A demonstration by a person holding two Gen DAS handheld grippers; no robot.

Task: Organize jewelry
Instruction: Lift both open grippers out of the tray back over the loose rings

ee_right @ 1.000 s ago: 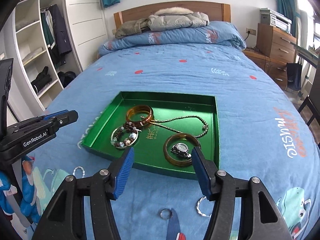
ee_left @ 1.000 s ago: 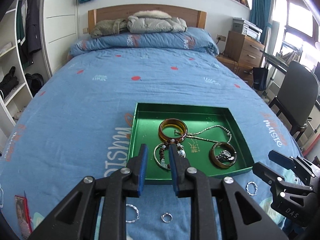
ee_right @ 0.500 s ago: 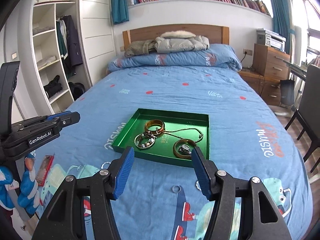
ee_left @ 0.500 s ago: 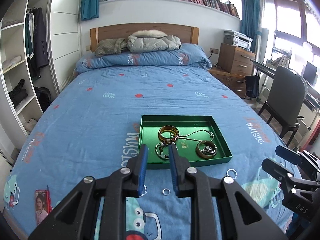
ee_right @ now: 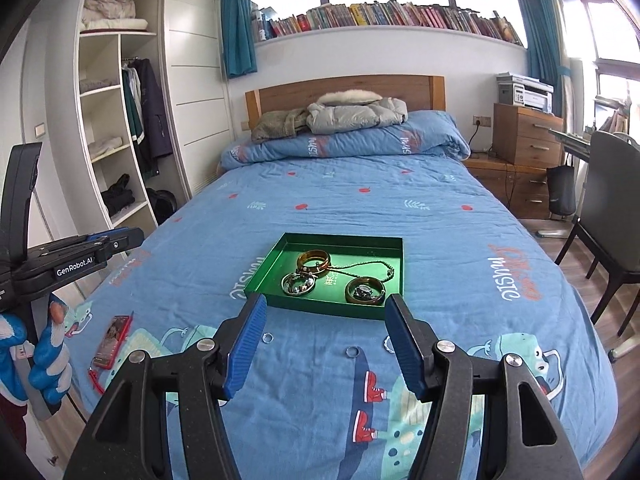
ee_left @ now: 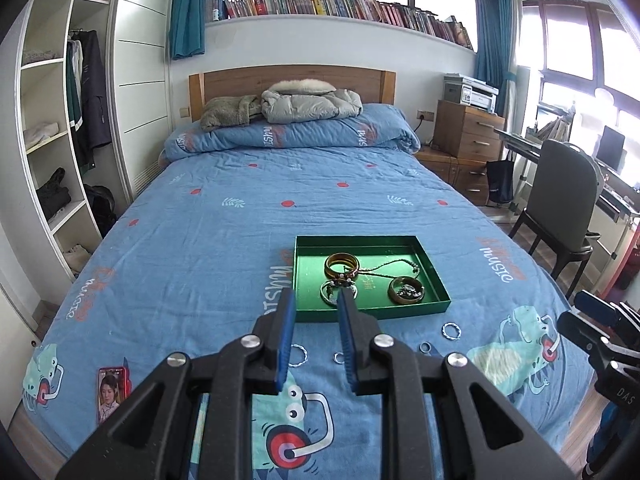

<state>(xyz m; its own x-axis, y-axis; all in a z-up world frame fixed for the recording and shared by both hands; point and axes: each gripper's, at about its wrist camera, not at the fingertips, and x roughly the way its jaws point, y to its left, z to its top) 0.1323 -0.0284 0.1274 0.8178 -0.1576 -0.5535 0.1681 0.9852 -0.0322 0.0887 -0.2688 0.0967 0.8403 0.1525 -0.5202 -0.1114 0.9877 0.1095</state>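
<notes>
A green tray [ee_left: 308, 256] [ee_right: 264, 266] lies on the blue bed and holds an amber bangle [ee_left: 341, 263] [ee_right: 314, 258], a beaded bracelet [ee_left: 334, 290] [ee_right: 298, 283], a chain necklace [ee_left: 394, 266] [ee_right: 370, 266] and a brown bangle with a watch inside [ee_left: 406, 290] [ee_right: 365, 290]. Several small silver rings lie on the bedspread in front of the tray [ee_left: 451, 330] [ee_left: 339, 357] [ee_right: 352, 352] [ee_right: 267, 337]. My left gripper [ee_left: 316, 316] is empty, held above the bed with a narrow gap. My right gripper [ee_right: 324, 322] is wide open and empty.
A phone with a red case [ee_left: 113, 390] [ee_right: 114, 334] lies near the bed's left front corner. Folded jackets [ee_left: 308, 100] sit on the pillow. A wardrobe [ee_left: 52, 140] stands left; a dark chair [ee_left: 564, 204] and drawers [ee_left: 466, 132] stand right.
Both grippers have pulled back and up from the tray, which now looks smaller and farther. The rings on the bedspread have come into full view. Jaw openings are unchanged.
</notes>
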